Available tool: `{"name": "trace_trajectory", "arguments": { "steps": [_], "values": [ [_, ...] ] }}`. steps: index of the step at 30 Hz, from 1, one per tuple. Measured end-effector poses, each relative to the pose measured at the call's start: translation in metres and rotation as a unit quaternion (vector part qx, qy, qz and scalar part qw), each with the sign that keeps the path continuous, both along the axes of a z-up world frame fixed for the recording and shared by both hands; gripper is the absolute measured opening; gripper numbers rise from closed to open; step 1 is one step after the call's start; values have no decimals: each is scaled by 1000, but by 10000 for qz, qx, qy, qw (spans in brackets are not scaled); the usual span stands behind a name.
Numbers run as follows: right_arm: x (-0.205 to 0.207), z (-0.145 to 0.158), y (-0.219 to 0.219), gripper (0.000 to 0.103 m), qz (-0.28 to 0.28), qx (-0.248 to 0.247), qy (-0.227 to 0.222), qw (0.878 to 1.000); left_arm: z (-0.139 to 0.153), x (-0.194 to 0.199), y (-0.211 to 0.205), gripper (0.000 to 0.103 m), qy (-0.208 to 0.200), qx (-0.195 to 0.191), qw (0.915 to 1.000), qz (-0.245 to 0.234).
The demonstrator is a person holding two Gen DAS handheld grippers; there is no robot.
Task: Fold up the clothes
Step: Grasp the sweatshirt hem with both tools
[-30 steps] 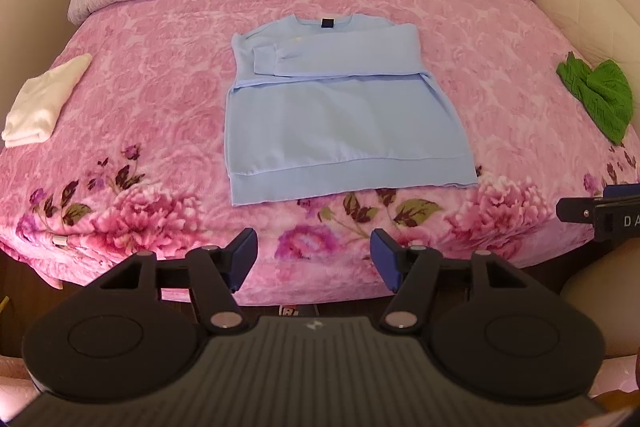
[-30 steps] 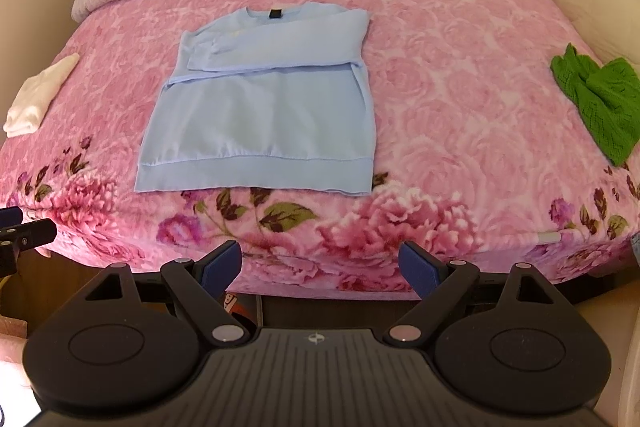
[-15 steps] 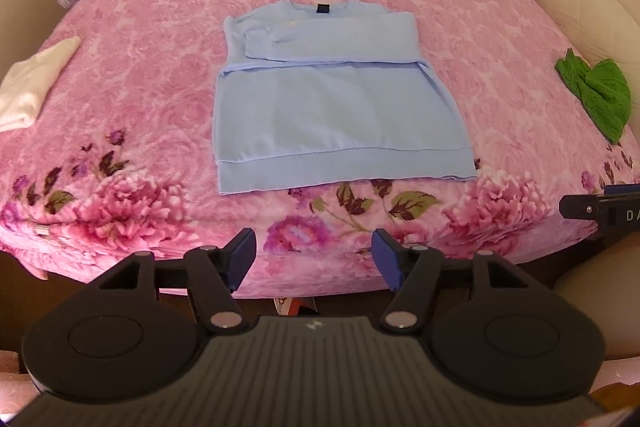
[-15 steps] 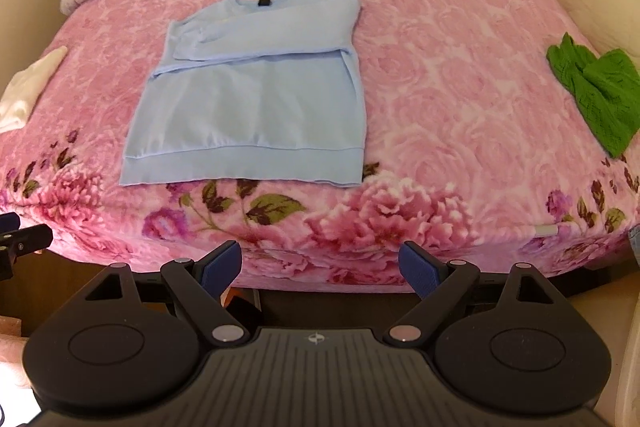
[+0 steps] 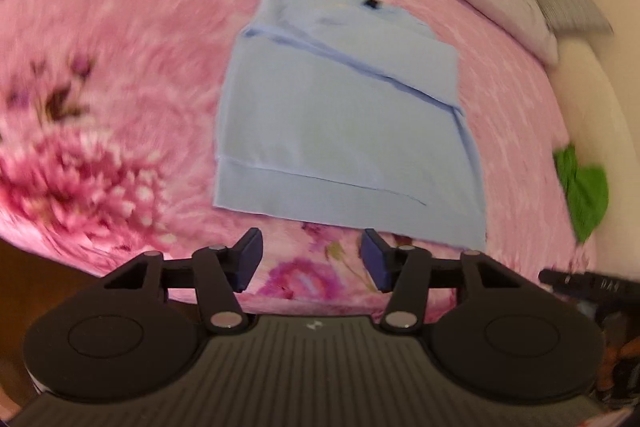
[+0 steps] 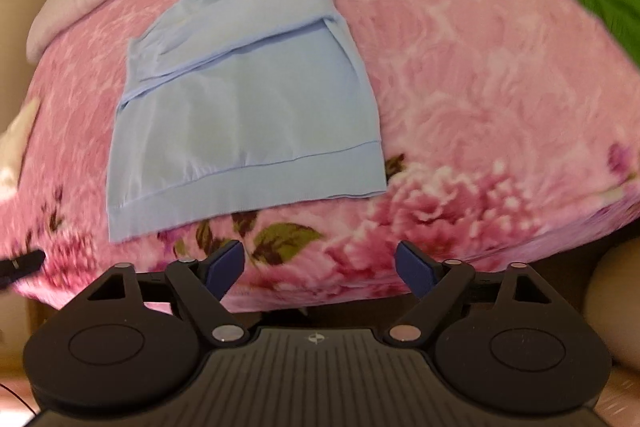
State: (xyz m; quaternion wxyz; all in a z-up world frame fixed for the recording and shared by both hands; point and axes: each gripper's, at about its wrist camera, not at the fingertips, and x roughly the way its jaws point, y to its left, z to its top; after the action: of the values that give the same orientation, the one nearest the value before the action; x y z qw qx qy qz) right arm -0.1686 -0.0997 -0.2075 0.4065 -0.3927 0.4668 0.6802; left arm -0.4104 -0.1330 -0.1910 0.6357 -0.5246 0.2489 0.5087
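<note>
Sweater (image 5: 340, 123) lies untouched; left gripper (image 5: 311, 259) and right gripper (image 6: 319, 265) gape empty

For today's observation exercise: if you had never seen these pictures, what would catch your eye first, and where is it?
The light blue sweatshirt stands out first, laid flat mid-bed with its sleeves folded across the chest. Around it spreads the pink flowered blanket, and a bright green garment lies crumpled at the bed's right edge. In front, the left tool and right tool hang open just short of the hem.
</note>
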Motion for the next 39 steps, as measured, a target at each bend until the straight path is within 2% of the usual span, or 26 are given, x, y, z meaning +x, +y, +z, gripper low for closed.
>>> {"name": "trace_trajectory", "arguments": {
  "steps": [3, 5, 9, 15, 18, 21, 25, 29, 31, 32, 35, 39],
  "values": [
    [-2, -28, 21, 77, -242, -162, 251, 9993, -38, -18, 25, 41, -306, -137, 9993, 165],
    [3, -48, 37, 70, -430, -138, 409, 9981, -64, -26, 44, 41, -457, -212, 9985, 217],
    [23, -88, 68, 66, -806, -13, 782, 9937, -109, -41, 75, 41, -683, -202, 9971, 268],
    [49, -138, 89, 61, -916, 104, 1222, 9882, -151, -58, 89, 41, -1350, 35, 9906, 222],
    [63, -159, 92, 60, -802, 94, 1799, 9804, -161, -65, 83, 41, -1726, 207, 9844, 262],
    [72, -165, 94, 60, -686, 152, 2247, 9719, -171, -72, 78, 41, -2098, 379, 9765, 301],
    [72, -171, 93, 48, -553, 91, 2654, 9625, -184, -82, 71, 41, -2588, 607, 9634, 352],
    [66, -176, 82, 47, -628, 182, 2784, 9582, -187, -74, 72, 38, -2822, 750, 9564, -26],
    [68, -175, 77, 47, -832, 142, 2869, 9542, -188, -73, 69, 27, -2726, 814, 9586, -127],
    [69, -175, 75, 47, -912, 122, 2883, 9531, -189, -74, 69, 25, -2713, 816, 9589, -129],
    [67, -175, 80, 47, -926, 74, 2844, 9542, -194, -75, 78, 25, -2958, 790, 9520, -69],
    [64, -180, 94, 44, -932, -14, 2916, 9520, -195, -64, 95, 25, -2948, 792, 9523, -61]
  ]
}}
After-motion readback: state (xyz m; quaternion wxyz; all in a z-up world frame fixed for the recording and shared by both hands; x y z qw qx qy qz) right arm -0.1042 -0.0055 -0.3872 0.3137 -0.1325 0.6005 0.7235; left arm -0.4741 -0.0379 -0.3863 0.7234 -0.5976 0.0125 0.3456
